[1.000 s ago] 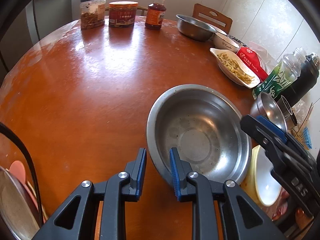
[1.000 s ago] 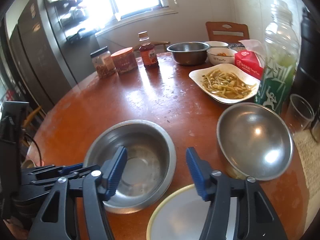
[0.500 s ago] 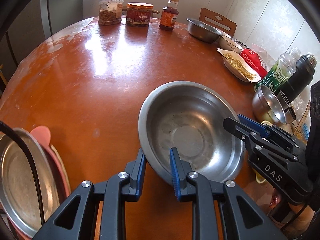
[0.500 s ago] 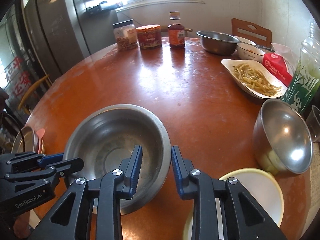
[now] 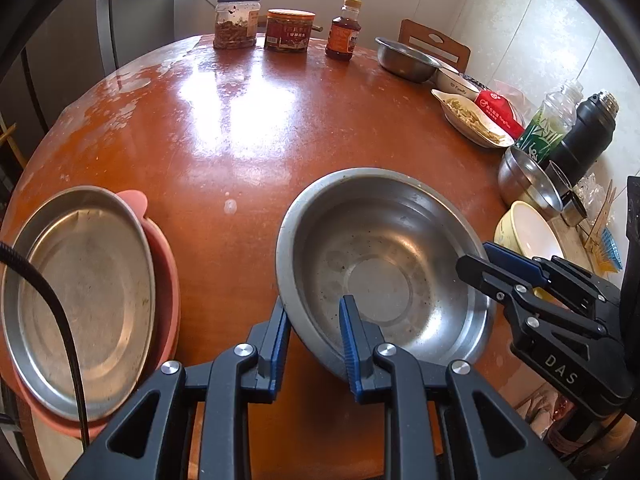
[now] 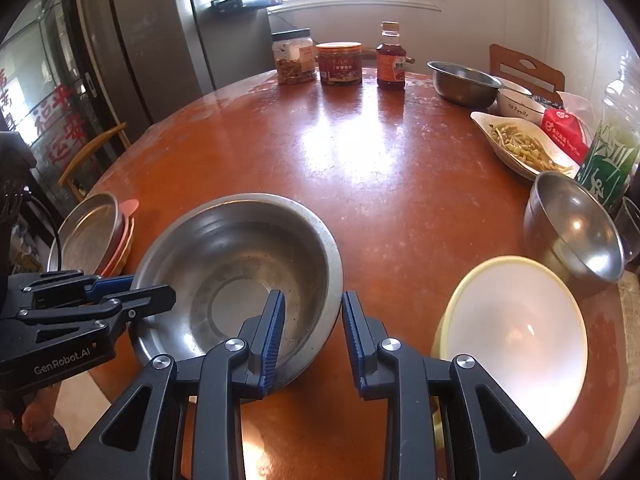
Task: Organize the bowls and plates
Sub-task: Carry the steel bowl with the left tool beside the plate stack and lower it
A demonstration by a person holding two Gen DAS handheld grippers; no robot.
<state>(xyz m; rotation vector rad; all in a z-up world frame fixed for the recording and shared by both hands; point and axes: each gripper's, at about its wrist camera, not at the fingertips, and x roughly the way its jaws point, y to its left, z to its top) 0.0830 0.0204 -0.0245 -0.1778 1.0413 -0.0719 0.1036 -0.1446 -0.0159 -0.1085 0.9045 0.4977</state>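
Note:
A large steel bowl (image 5: 384, 264) is held tilted above the round orange table (image 5: 240, 120). My left gripper (image 5: 314, 338) is shut on its near-left rim. My right gripper (image 6: 314, 334) is shut on its near-right rim and shows in the left wrist view (image 5: 476, 264). The bowl also shows in the right wrist view (image 6: 240, 264). A steel plate (image 5: 76, 280) lies on pink plates (image 5: 164, 280) at the left edge. A cream bowl (image 6: 516, 336) and a small steel bowl (image 6: 576, 224) sit at the right.
At the far side stand two jars (image 5: 236, 20), a sauce bottle (image 5: 342, 30), another steel bowl (image 5: 406, 60), a white bowl (image 5: 456, 82) and a dish of food (image 5: 476, 120). A green bottle (image 5: 548, 124) and black flask (image 5: 584, 132) stand right.
My right gripper closed on the bowl's rim. Both grippers carried the bowl leftward and back, bringing the plate stack at the left into view.

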